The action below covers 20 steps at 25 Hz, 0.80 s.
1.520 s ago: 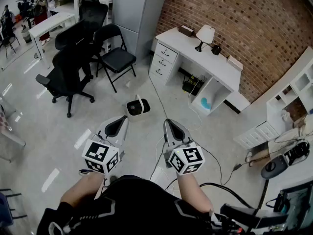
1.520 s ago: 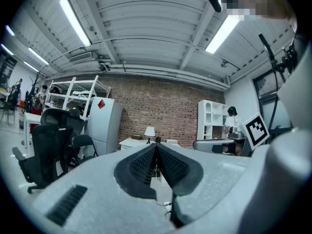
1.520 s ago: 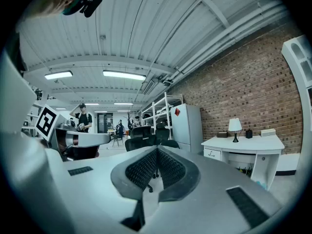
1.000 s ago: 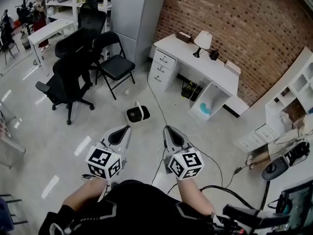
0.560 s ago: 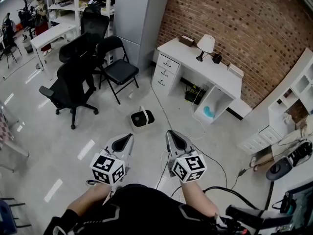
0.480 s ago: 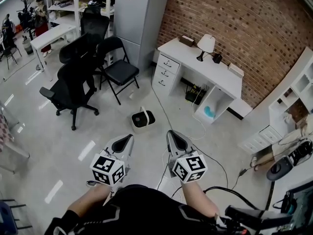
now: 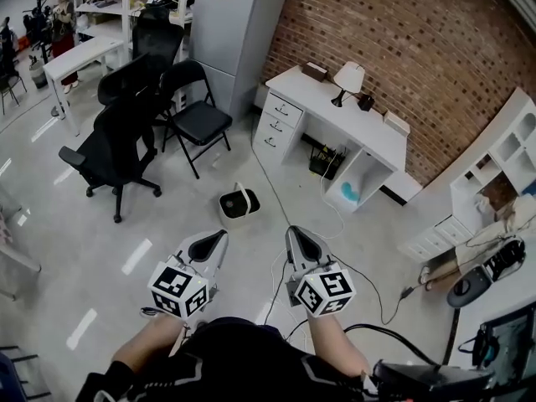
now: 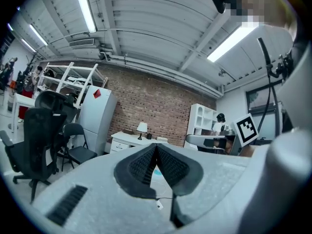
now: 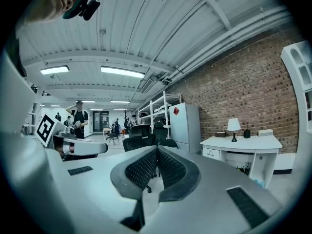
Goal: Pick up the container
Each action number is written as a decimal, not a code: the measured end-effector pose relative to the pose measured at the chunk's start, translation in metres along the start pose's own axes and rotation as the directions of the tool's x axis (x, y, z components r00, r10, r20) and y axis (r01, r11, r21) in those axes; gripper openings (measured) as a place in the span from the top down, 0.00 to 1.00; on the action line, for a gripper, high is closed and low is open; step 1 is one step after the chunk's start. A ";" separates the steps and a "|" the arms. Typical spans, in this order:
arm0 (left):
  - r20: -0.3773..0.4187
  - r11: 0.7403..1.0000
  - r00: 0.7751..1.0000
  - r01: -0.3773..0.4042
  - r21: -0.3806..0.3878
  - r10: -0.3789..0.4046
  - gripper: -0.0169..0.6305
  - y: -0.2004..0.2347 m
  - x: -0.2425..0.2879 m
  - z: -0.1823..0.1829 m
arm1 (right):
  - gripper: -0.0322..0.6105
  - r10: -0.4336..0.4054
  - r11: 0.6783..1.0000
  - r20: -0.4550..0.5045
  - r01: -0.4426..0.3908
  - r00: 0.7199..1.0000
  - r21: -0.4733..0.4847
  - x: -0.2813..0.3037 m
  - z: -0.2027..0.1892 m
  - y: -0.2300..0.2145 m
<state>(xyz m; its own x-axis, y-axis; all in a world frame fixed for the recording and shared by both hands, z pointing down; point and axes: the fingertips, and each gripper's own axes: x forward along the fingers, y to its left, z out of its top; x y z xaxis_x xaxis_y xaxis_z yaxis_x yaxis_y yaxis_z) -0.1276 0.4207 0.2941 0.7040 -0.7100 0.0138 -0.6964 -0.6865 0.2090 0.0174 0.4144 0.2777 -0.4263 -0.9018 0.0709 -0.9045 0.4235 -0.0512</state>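
On far floor stood white square plastic container [image 7: 239,205].
Seemingly light, stiff; take arched handle [image 7: 242,193]; left gripper [image 7: 219,235], right gripper [image 7: 293,231] were pressed together, empty.

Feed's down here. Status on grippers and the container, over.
Left gripper shut, empty. Right gripper shut, empty. White handled container with dark inside on floor ahead, untouched. Nothing seen between.

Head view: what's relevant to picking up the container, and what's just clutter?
For the job:
- container, on the floor ahead
- left gripper, shut, empty
- right gripper, shut, empty

Lying about:
- office chair
- folding chair
- desk
- lamp
- grey cabinet
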 end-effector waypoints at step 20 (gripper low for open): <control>-0.037 0.999 0.999 -0.035 -0.012 0.035 0.96 0.061 0.059 -0.010 | 0.94 0.013 0.998 -0.026 -0.012 1.000 0.057 0.076 -0.018 -0.043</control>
<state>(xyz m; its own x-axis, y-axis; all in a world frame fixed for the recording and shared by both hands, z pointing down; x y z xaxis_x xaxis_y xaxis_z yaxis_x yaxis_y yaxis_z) -0.1267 0.3387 0.3177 0.6841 -0.7271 0.0577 -0.7191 -0.6590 0.2206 0.0232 0.3294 0.3028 -0.4383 -0.8936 0.0965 -0.8970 0.4282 -0.1092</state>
